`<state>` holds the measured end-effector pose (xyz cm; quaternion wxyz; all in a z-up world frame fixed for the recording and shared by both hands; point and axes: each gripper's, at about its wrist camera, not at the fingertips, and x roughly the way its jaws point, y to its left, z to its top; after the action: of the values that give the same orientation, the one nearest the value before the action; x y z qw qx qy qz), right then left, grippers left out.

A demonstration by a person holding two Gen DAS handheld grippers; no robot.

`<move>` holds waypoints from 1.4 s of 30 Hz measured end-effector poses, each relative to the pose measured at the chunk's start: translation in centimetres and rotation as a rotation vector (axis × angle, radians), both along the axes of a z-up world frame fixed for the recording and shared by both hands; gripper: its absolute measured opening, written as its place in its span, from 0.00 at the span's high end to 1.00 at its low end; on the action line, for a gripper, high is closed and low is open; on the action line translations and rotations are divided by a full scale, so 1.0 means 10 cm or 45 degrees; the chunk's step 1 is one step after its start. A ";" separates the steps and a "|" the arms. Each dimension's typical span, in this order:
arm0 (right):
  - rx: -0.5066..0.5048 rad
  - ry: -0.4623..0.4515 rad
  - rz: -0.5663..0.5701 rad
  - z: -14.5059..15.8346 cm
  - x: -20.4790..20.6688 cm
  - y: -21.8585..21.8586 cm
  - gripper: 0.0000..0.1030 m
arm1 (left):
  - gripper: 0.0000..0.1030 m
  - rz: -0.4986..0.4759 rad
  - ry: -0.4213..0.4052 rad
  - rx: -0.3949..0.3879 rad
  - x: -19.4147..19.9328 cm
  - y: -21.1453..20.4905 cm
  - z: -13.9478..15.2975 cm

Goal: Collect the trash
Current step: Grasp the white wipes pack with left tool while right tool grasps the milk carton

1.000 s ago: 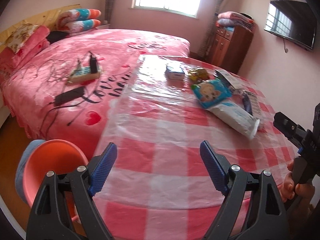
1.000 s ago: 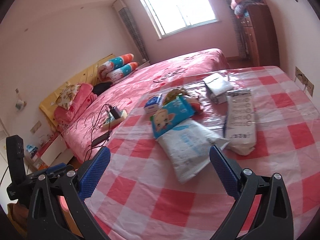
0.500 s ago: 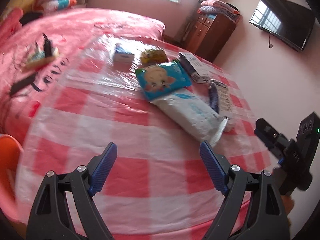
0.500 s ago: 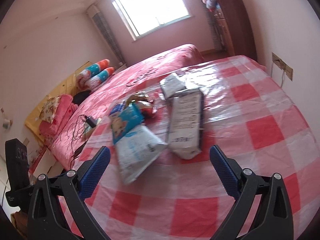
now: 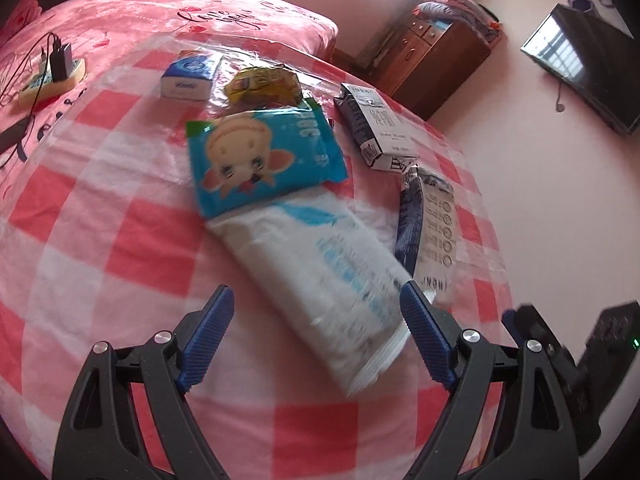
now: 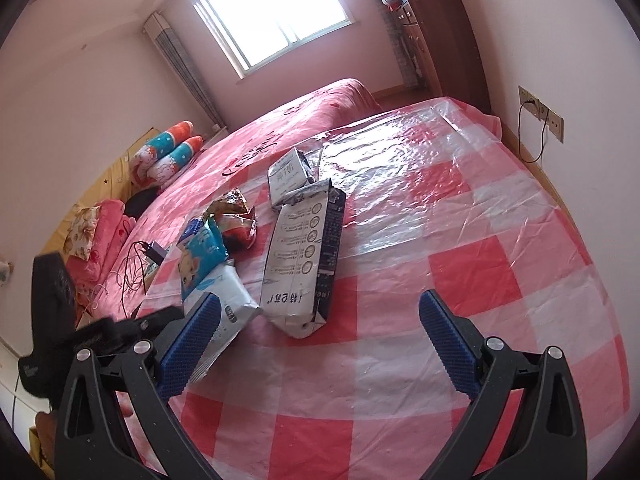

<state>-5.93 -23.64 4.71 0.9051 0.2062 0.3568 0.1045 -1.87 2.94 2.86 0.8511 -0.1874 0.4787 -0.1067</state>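
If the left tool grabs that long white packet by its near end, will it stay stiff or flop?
Likely floppy: the white packet looks like soft, wrinkled film. Probably light, since it lies fairly flat. Lifting may drag the blue cartoon wrapper overlapping its far end.

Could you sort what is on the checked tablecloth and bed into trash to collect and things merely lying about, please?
Trash to collect:
- white wipes pack
- blue cartoon wrapper
- yellow snack bag
- small blue-and-white box
- dark-and-white carton
- long flattened carton

Lying about:
- power strip with charger
- pillows
- wall television
- wooden cabinet
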 end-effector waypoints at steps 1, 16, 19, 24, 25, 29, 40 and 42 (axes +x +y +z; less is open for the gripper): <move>0.002 0.003 0.002 0.00 0.00 -0.01 0.05 | 0.17 0.003 0.010 0.017 0.05 -0.05 0.00; 0.014 0.043 -0.002 -0.11 0.13 -0.12 0.05 | 0.15 0.047 0.035 0.356 0.52 -0.49 -0.04; 0.026 0.058 -0.004 -0.13 0.15 -0.14 0.05 | 0.12 0.027 0.022 0.437 0.54 -0.56 -0.05; 0.058 0.094 0.012 -0.16 0.20 -0.12 0.05 | 0.11 0.000 -0.033 0.506 0.54 -0.58 -0.07; 0.065 0.107 0.017 -0.17 0.23 -0.12 0.05 | 0.11 -0.004 -0.042 0.511 0.54 -0.59 -0.09; 0.075 0.143 0.032 -0.19 0.34 -0.07 0.05 | 0.15 -0.020 -0.071 0.522 0.50 -0.60 -0.09; 0.039 0.161 0.067 -0.19 0.70 0.23 0.05 | 0.37 -0.024 -0.120 0.457 0.39 -0.45 -0.05; 0.017 0.153 0.071 -0.19 0.77 0.28 0.05 | 0.38 -0.021 -0.113 0.425 0.37 -0.41 -0.04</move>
<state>1.75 -20.81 2.86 0.8775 0.2081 0.4153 0.1195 1.86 -1.21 2.47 0.8897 -0.0347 0.4534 -0.0407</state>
